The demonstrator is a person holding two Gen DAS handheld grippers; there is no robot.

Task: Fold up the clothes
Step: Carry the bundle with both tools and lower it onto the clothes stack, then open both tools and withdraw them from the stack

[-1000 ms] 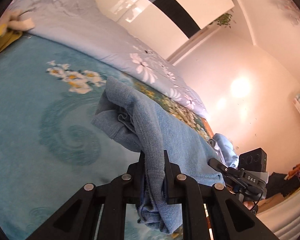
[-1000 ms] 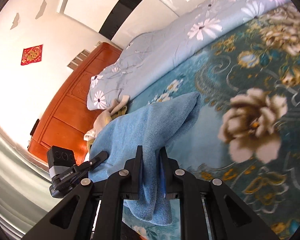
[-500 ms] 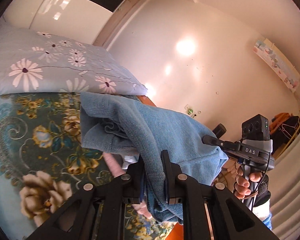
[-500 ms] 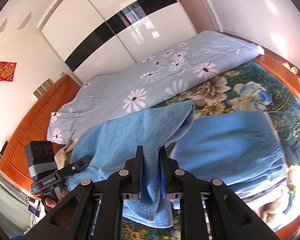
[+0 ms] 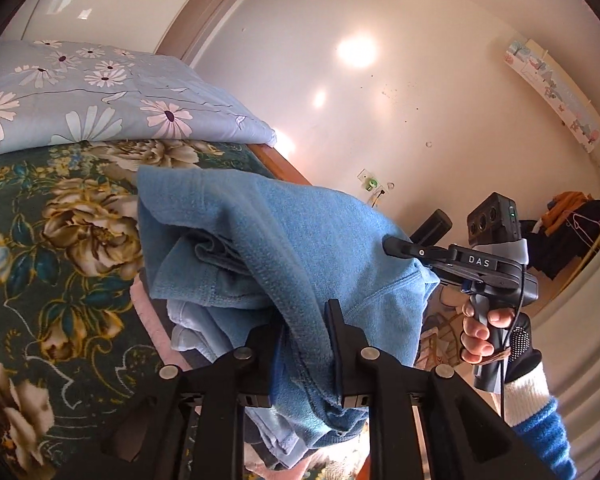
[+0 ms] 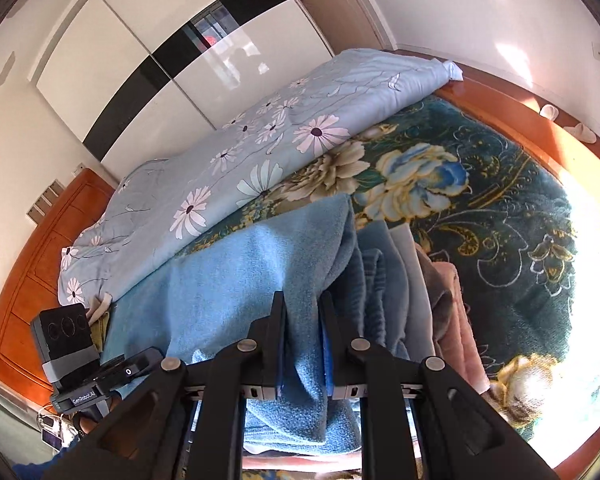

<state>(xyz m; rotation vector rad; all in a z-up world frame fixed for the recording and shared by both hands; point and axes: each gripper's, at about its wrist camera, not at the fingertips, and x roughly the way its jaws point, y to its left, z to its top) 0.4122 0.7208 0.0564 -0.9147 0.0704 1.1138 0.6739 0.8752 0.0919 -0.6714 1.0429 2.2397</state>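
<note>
1. Two grippers share one load. In the left wrist view the left gripper (image 5: 305, 320) has its jaws closed down to the thickness of the cloth on a bunched fold of a blue fleece garment (image 5: 260, 232), which hangs in the air above the floral bedspread (image 5: 52, 216). Further along the same garment the right gripper (image 5: 396, 246) pinches it, with a hand (image 5: 480, 332) on its grip. Under the garment a stack of folded clothes (image 5: 188, 332) shows at the edge of the bed.

2. In the right wrist view the right gripper (image 6: 302, 312) is likewise clamped tight on a thick hem of the blue fleece garment (image 6: 236, 280). Just to its right lies the stack of folded clothes (image 6: 412, 292), blue, grey and pink layers, on the floral bedspread (image 6: 480, 208). A flowered duvet (image 6: 228, 176) lies behind.

3. Judged from this, the garment looks already doubled over and is being carried to the stack. The next move calls for lowering it flat and square on top, both ends level, then letting go together so the fold does not slump.
</note>
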